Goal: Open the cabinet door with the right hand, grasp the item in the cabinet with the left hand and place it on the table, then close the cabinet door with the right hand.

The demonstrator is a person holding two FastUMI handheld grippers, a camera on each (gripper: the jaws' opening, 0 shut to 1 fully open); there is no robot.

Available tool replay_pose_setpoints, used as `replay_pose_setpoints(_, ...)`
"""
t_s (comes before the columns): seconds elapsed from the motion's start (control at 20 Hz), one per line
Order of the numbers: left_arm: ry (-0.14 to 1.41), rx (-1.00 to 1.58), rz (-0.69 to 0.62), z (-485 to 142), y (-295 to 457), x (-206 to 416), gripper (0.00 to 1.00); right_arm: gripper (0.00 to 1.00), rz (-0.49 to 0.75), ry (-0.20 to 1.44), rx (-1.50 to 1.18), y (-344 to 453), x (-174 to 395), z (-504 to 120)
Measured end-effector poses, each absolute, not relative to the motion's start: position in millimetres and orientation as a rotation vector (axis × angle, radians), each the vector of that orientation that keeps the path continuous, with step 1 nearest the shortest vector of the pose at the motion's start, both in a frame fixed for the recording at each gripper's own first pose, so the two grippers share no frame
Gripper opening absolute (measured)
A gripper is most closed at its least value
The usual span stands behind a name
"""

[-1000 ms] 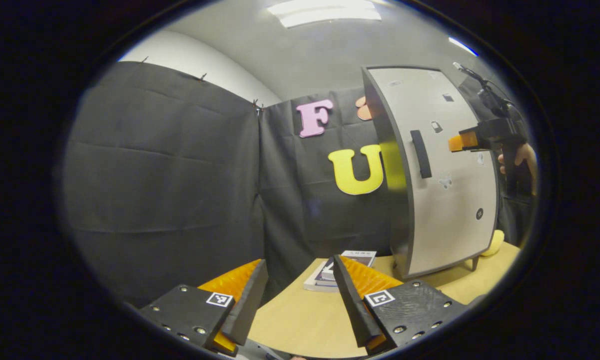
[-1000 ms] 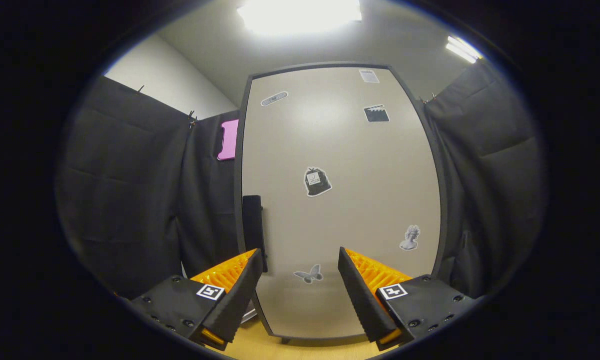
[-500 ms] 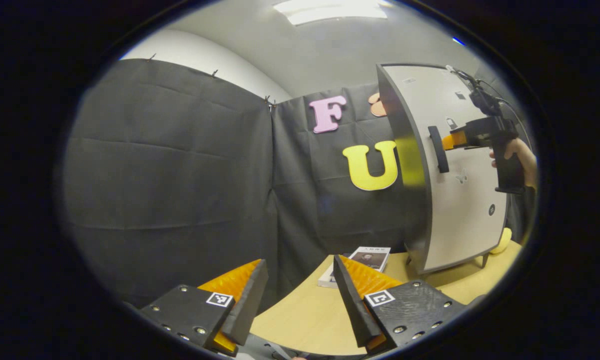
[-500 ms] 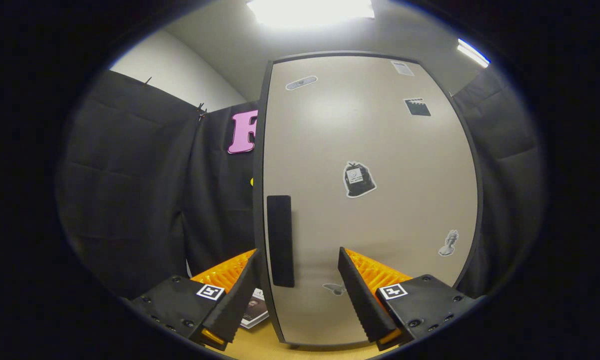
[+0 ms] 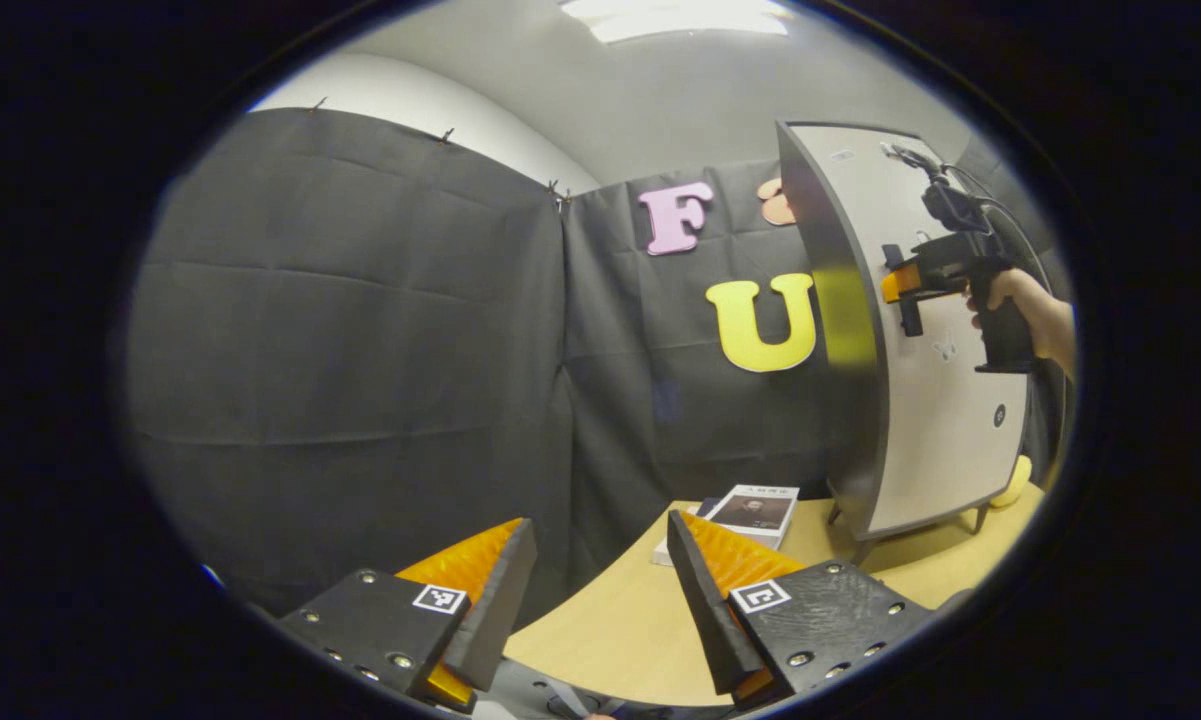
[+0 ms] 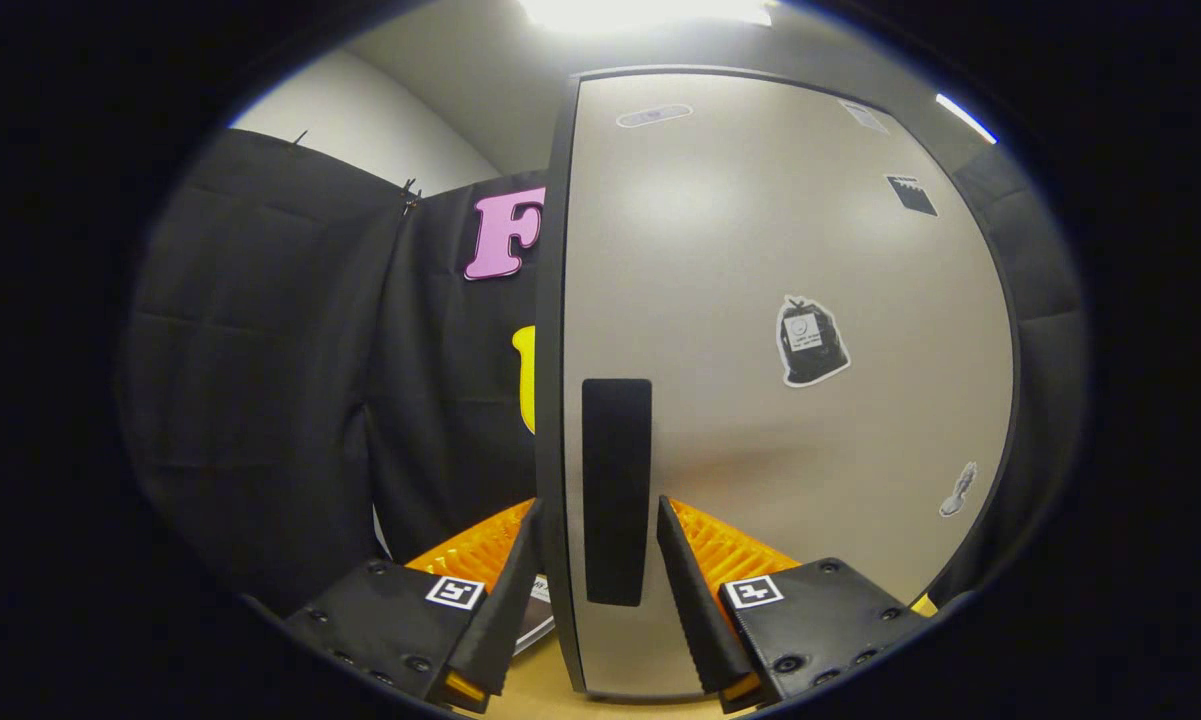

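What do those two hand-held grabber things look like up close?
Each gripper, left and right, has two wedge-shaped ribbed fingers on flat black plates with screws and small square black-and-white markers. Seen from the left gripper view, the right one has a black pistol handle in a bare hand, with cables above.

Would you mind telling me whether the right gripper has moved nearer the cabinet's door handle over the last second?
Yes. In the right gripper view the right gripper has closed in on the cabinet door: the door handle now sits between its fingers.
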State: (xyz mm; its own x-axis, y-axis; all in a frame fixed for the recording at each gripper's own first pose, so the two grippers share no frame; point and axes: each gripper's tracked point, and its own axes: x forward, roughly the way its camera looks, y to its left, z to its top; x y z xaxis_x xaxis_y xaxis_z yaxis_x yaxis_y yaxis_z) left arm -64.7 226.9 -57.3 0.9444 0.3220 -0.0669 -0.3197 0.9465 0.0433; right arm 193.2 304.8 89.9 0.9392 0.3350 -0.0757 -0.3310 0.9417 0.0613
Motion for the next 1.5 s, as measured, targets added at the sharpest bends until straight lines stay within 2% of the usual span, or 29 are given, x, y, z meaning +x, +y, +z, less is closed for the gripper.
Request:
replay_pose_setpoints(0.05, 0.075, 0.029, 0.329, -58, 227, -64, 0.8, 0.73, 0.342, 0.108, 0.053, 307, 196, 87)
replay_pose_setpoints(0.15, 0.077, 0.024, 0.332, -61, 231, -63, 0.81, 0.67, 0.28, 0.127, 0.046, 295, 205, 83)
replay_pose_setpoints(0.2, 0.076, 0.024, 0.333, -61, 233, -63, 0.8, 0.41, 0.277, 0.133, 0.062, 292, 195, 88)
replay_pose_setpoints(0.25, 0.075, 0.022, 0.334, -63, 237, -63, 0.8, 0.36, 0.286, 0.14, 0.056, 298, 205, 82)
replay_pose_setpoints(0.35, 0.074, 0.017, 0.327, -63, 239, -63, 0.81, 0.31, 0.299, 0.146, 0.033, 298, 201, 83)
replay_pose_setpoints(0.4, 0.073, 0.015, 0.324, -62, 238, -62, 0.8, 0.2, 0.307, 0.136, 0.02, 297, 203, 84)
replay_pose_setpoints(0.6, 0.061, 0.01, 0.298, -61, 230, -53, 0.8, 0.19, 0.343, 0.161, 0.032, 296, 191, 83)
replay_pose_setpoints(0.65, 0.056, 0.009, 0.291, -60, 228, -52, 0.8, 0.16, 0.352, 0.164, 0.04, 295, 188, 84)
replay_pose_setpoints(0.75, 0.047, 0.005, 0.277, -58, 222, -52, 0.8, 0.2, 0.372, 0.165, 0.046, 292, 180, 85)
replay_pose_setpoints(1.5, 0.003, 0.0, 0.106, -37, 136, -22, 0.8, 0.19, 0.528, 0.187, 0.046, 265, 133, 94)
